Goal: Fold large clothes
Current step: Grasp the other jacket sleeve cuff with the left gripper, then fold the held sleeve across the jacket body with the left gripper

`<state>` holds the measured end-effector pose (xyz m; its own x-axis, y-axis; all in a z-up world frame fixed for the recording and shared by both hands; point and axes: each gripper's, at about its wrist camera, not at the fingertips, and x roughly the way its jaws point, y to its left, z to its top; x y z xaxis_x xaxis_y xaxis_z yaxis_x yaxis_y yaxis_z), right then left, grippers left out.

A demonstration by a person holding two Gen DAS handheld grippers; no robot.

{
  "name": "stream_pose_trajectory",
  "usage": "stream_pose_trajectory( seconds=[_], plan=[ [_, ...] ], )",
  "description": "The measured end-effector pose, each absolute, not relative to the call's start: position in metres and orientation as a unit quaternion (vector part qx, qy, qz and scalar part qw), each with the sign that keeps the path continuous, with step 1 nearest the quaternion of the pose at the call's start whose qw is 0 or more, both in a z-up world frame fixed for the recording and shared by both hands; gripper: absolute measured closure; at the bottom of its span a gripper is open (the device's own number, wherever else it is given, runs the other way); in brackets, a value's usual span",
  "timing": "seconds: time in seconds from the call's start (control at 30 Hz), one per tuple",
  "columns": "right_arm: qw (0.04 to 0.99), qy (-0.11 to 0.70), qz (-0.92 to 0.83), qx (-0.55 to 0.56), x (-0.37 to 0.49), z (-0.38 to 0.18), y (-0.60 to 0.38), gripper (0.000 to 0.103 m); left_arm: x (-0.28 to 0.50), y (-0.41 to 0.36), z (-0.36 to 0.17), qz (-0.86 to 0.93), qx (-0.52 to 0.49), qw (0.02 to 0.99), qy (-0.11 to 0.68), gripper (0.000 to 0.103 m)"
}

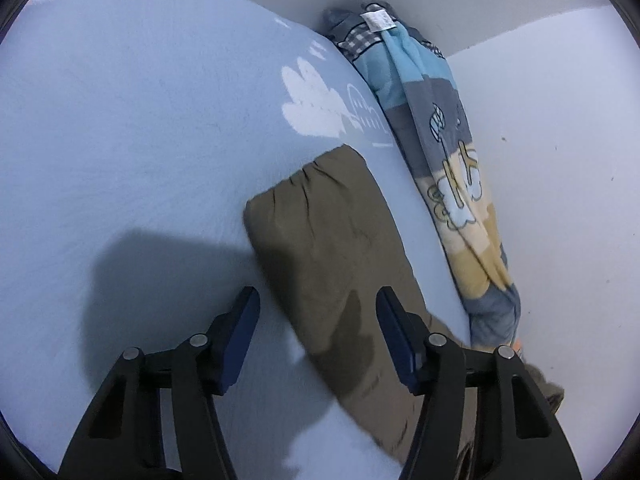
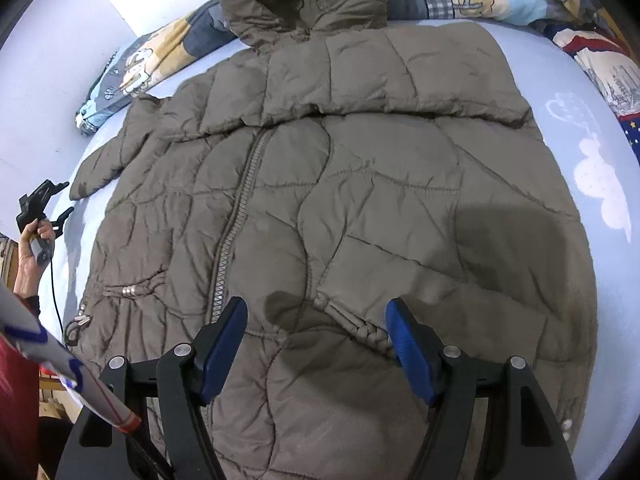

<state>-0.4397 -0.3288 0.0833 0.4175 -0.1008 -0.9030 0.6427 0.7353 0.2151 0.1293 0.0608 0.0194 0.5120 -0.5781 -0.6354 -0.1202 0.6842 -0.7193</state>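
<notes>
Quilted olive jacket (image 2: 340,208) lying zipped and front-up on the blue bedsheet (image 1: 120,140), one sleeve already across the chest: right gripper (image 2: 316,344), jaws spread and empty, hovers over its waist; left gripper (image 1: 318,340), likewise released, straddles the outstretched sleeve (image 1: 320,232), the probable next pinch-and-fold.

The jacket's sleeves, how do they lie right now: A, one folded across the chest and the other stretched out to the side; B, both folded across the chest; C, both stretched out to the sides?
A: on the brown jacket one sleeve lies folded across the chest above the zipper, while the other sleeve still sticks out sideways onto the blue sheet.
</notes>
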Motion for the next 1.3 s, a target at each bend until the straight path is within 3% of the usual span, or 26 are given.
stream_pose_trajectory(
  seconds=[0.13,0.2,0.3,0.47,0.8,1.1,1.3],
  plan=[
    [0.799,0.487,-0.240,0.259,-0.435,0.082,-0.330,0.027,0.144,0.049,0.014,-0.147,-0.364,0.803,0.448,0.048],
    [0.798,0.489,-0.242,0.255,-0.434,0.079,-0.331,0.027,0.147,0.042,0.015,-0.132,-0.338,0.818,0.446,0.084],
    [0.798,0.486,-0.243,0.260,-0.435,0.078,-0.334,0.027,0.141,0.039,0.022,-0.133,-0.341,0.823,0.434,0.089],
    [0.797,0.475,-0.251,0.275,-0.442,0.083,-0.341,0.027,0.127,0.038,0.056,-0.146,-0.334,0.831,0.419,0.089],
    [0.799,0.421,-0.294,0.312,-0.470,0.114,-0.366,0.027,0.066,-0.005,0.185,-0.213,-0.261,0.864,0.374,0.089],
    [0.817,0.355,-0.328,0.316,-0.498,0.156,-0.378,0.027,-0.025,-0.099,0.301,-0.315,-0.184,0.870,0.333,0.089],
    [0.817,0.327,-0.347,0.325,-0.521,0.169,-0.389,0.027,-0.086,-0.181,0.337,-0.380,-0.141,0.855,0.323,0.089]
  ],
)
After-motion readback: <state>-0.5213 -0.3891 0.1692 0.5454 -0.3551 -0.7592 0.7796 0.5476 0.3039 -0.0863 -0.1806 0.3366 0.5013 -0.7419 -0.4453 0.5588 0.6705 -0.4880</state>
